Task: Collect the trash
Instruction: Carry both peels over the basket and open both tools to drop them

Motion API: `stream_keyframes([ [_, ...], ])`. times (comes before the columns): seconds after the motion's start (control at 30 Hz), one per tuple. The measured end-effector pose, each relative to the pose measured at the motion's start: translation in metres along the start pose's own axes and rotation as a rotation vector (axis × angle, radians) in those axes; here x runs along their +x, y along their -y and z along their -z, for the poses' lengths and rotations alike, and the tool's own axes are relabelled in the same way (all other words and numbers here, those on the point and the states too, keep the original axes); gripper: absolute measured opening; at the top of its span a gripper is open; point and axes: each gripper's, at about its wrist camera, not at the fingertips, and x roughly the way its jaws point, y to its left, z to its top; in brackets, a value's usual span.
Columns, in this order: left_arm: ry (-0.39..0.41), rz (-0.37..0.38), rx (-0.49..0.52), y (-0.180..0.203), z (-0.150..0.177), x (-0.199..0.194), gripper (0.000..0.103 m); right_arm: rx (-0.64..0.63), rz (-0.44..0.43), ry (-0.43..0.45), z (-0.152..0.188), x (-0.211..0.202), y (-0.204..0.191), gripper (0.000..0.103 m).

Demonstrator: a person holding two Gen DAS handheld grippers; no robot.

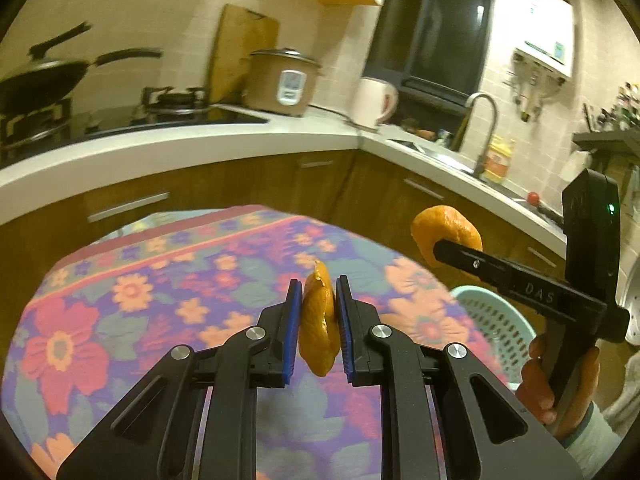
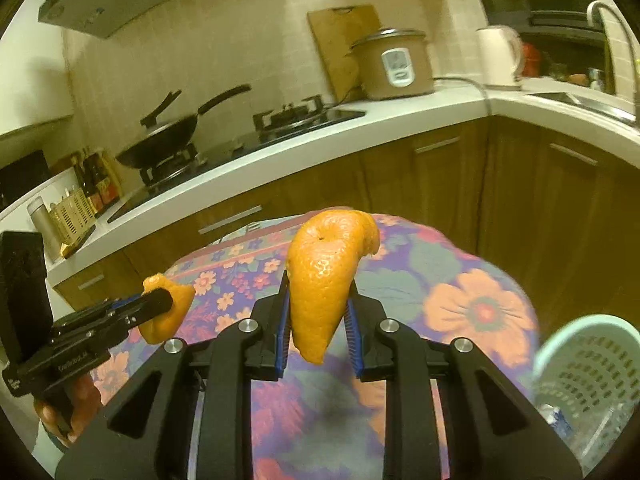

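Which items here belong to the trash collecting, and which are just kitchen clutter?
Job: left gripper shut on small peel; right gripper shut on big peel; mesh bin.
Clutter: wok, rice cooker, cutting board, kettle, tablecloth.

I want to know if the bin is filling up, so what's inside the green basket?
In the basket, only a blue-and-white scrap shows near the bottom. Its wall and the picture edge hide the rest.

Left hand-held gripper clamps orange peel above floral tablecloth.
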Motion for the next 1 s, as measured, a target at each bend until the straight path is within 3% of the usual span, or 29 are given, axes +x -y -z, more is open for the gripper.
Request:
stream_keyframes([
  [0.47,-0.068,0.210,0.098,0.135,0.008,0.053,0.016,0.139,0.167,0.065,0.034,-0.097,0.102,0.020],
  [0.8,-0.223,0.321,0.116,0.214,0.027,0.126,0.016,0.295,0.310,-0.038,0.075,-0.109,0.185,0.021],
  [1.0,-0.343,0.389,0.127,0.240,0.040,0.164,0.018,0.355,0.326,-0.090,0.085,-0.107,0.210,0.023],
])
